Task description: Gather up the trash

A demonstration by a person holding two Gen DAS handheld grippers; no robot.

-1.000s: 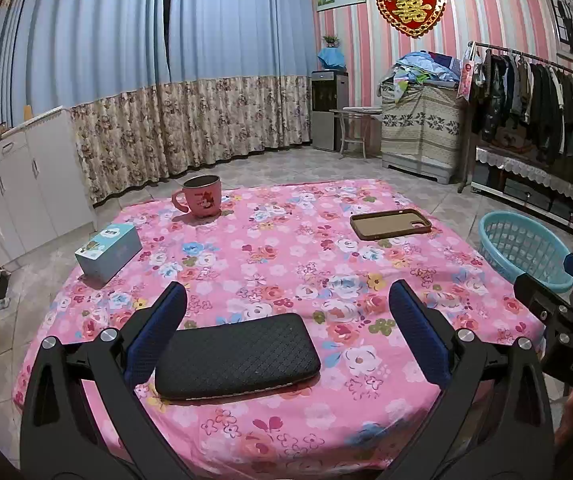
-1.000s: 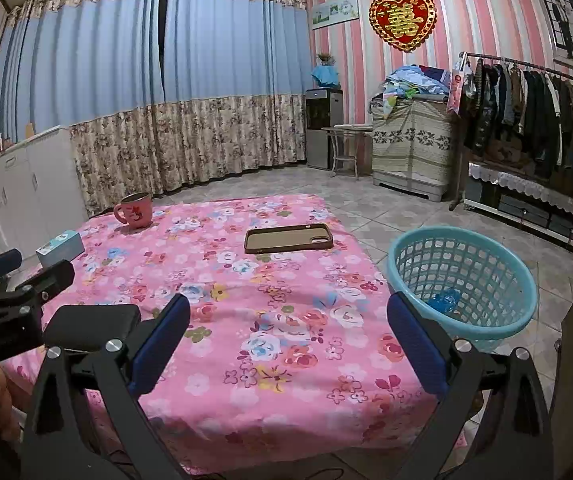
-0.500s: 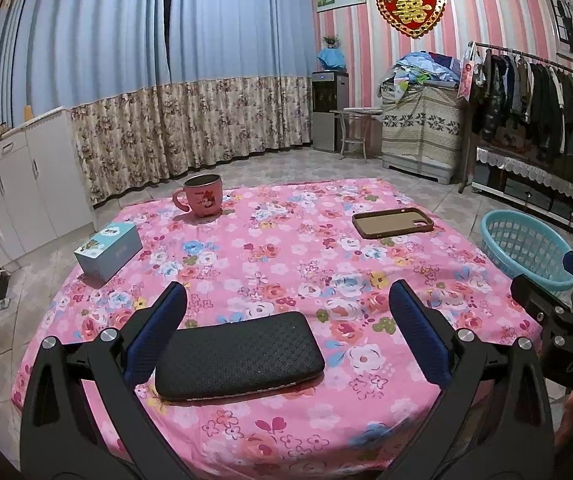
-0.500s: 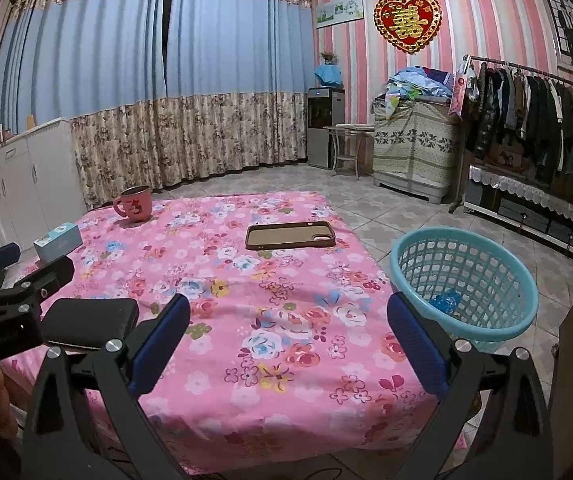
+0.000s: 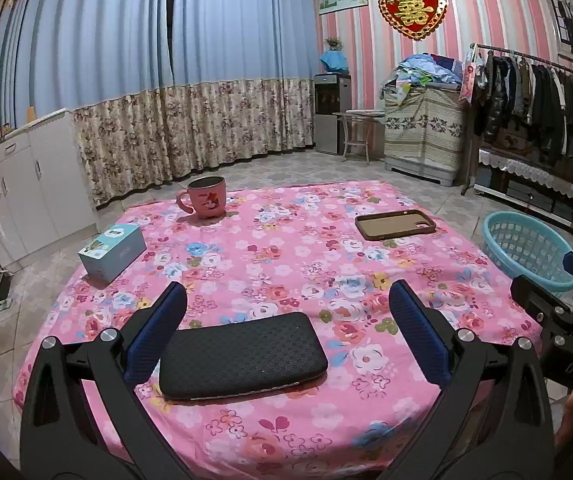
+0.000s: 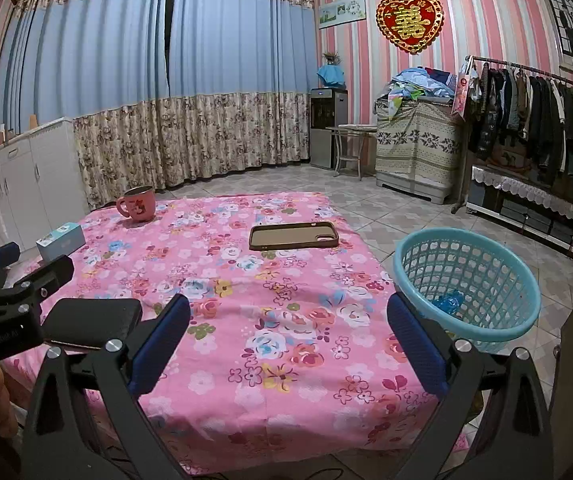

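The left gripper point(image 5: 286, 312) hangs over the near edge of a table point(image 5: 286, 264) with a pink floral cloth, its fingers spread wide and empty; a black pad point(image 5: 242, 354) lies between them. The right gripper point(image 6: 288, 322) is also spread and empty. A blue basket point(image 6: 466, 280) stands on the floor just right of the table, with blue crumpled trash point(image 6: 446, 302) inside. A mug point(image 5: 206, 202), box point(image 5: 112, 252) and phone case point(image 5: 395, 225) rest on the cloth.
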